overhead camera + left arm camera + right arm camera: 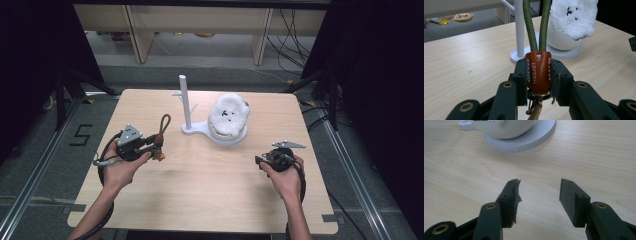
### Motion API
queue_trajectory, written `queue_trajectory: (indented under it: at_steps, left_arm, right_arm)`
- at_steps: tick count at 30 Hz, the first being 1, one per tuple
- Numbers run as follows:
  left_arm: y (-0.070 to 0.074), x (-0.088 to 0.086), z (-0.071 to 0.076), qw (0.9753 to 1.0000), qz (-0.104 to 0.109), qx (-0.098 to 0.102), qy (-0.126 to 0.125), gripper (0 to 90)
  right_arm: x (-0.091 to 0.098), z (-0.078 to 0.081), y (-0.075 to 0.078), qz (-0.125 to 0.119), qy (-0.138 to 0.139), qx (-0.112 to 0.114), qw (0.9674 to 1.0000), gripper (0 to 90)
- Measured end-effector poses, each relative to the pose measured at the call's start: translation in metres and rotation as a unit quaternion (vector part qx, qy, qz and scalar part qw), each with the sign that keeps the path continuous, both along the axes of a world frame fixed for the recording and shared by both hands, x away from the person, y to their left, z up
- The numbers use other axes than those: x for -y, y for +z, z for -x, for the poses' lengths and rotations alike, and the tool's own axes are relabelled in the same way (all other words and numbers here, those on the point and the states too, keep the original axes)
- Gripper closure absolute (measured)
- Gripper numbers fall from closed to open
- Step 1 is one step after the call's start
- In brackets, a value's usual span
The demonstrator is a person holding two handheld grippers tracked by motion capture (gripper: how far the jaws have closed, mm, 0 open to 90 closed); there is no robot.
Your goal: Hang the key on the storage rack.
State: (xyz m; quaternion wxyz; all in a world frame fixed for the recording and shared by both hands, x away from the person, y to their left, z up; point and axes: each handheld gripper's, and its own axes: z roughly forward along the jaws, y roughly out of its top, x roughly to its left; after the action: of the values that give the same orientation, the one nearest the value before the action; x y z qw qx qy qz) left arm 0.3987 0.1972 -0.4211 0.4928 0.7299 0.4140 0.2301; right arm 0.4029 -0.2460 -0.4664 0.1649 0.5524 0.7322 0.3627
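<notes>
A keychain with a green cord loop (536, 25) and a brown leather tab (538, 72) stands upright between the jaws of my left gripper (539, 75), which is shut on the tab; a metal ring hangs below it. In the high view the left gripper (156, 145) is at the table's left with the cord loop (163, 124) rising from it. A white stand with an upright post (185, 102) and a round base carrying a fluffy white toy (228, 114) sits at the table's middle back. My right gripper (539, 195) is open above bare wood at the right (261, 161).
The light wooden table (200, 190) has open surface in front and between the hands. The white base (524, 141) lies just ahead of the right gripper. Beyond the table are shelving legs, cables and dark stands on the floor.
</notes>
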Motion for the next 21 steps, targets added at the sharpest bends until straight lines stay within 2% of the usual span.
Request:
queue_trajectory:
  at_steps: [7, 8, 9, 10, 12, 16, 18, 19, 21]
  left_arm:
    - [0.004, 0.002, -0.005, 1.0000, 0.000, 0.005, 0.000, 68.1]
    - [0.005, 0.003, -0.006, 1.0000, 0.001, 0.007, 0.000, 68.1]
    - [0.005, 0.003, -0.007, 1.0000, 0.001, 0.006, 0.000, 68.1]
    - [0.006, 0.004, -0.008, 1.0000, 0.002, 0.007, 0.000, 68.1]
    - [0.007, 0.005, -0.010, 1.0000, 0.004, 0.009, -0.001, 68.1]
    - [0.009, 0.006, -0.013, 0.9999, 0.005, 0.009, 0.000, 68.1]
    - [0.009, 0.007, -0.015, 0.9999, 0.005, 0.010, -0.002, 68.1]
    - [0.009, 0.007, -0.016, 0.9999, 0.005, 0.010, -0.003, 68.0]
    - [0.010, 0.008, -0.017, 1.0000, 0.003, 0.009, -0.002, 68.0]
  right_arm:
    - [0.001, -0.001, -0.001, 0.005, 0.003, 0.007, 1.0000, 50.0]
    - [0.000, 0.000, 0.000, 0.004, -0.002, 0.001, 1.0000, 50.0]
    - [0.002, 0.000, 0.000, 0.013, 0.009, 0.009, 0.9998, 49.9]
    - [0.001, 0.001, 0.001, 0.004, 0.003, 0.003, 1.0000, 49.9]
    - [0.001, 0.000, 0.000, 0.000, 0.004, 0.005, 1.0000, 49.8]
    - [0.002, 0.000, -0.001, -0.001, 0.005, 0.006, 1.0000, 49.6]
    - [0.002, 0.000, 0.000, 0.004, 0.002, 0.003, 1.0000, 49.5]
    - [0.003, -0.001, -0.002, 0.018, 0.007, 0.012, 0.9997, 49.5]
    - [0.003, -0.001, -0.001, 0.015, 0.006, 0.011, 0.9998, 49.4]
